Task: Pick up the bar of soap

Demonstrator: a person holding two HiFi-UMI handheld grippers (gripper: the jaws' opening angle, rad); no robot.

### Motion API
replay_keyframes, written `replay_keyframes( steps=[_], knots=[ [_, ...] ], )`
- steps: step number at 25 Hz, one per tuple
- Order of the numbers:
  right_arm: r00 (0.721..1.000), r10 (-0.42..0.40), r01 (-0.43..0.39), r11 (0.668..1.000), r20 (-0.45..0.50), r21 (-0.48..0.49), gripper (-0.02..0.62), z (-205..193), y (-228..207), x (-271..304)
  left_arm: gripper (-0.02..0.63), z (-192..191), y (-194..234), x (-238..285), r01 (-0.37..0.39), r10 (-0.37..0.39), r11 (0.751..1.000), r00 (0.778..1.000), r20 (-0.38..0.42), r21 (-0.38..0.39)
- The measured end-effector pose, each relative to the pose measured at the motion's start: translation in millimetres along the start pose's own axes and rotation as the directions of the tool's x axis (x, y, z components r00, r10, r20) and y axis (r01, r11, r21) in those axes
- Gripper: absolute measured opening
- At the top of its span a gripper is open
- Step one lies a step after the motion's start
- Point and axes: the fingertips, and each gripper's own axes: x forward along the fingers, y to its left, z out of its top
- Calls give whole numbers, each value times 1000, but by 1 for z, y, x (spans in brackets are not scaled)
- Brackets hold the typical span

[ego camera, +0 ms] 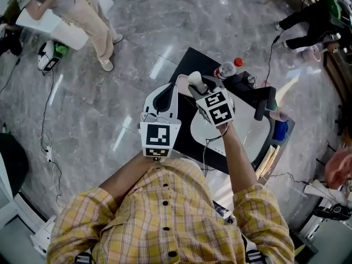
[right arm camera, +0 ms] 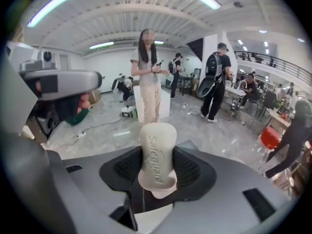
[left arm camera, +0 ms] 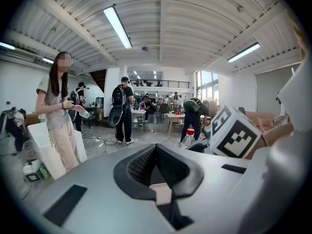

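Note:
A pale cream bar of soap with embossed lettering stands upright between the black ribbed pads of my right gripper, which is shut on it. Its upper half sticks out above the jaws. In the head view the soap is lifted above the table, at the tip of the right gripper. My left gripper is held just left of it at about the same height. In the left gripper view its jaws meet with nothing between them.
Below the grippers stands a black table with a white basin, a red-capped clear bottle, a blue cup and a black handle. People stand on the glossy grey floor, and cables trail at the left.

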Motion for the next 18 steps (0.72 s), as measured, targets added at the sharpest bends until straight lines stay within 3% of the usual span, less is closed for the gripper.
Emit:
replay_keyframes(
  steps=[4,9,14,18],
  knots=[
    [979,-92,75,992,184,98,212,25,4,-47,11,3,-6,-4,3,-3,1000,1000,10,5],
    [908,-230,170,966,351,195,212,50,15,-107,12,7,-15,-12,12,-12,1000,1000,28,5],
    [825,-305,230,950,476,209,212,65,36,-148,11,11,-19,-21,11,-11,1000,999,46,-2],
    [786,-356,267,933,505,242,212,62,46,-166,11,14,-25,-29,19,-19,1000,998,52,7]
  ],
)
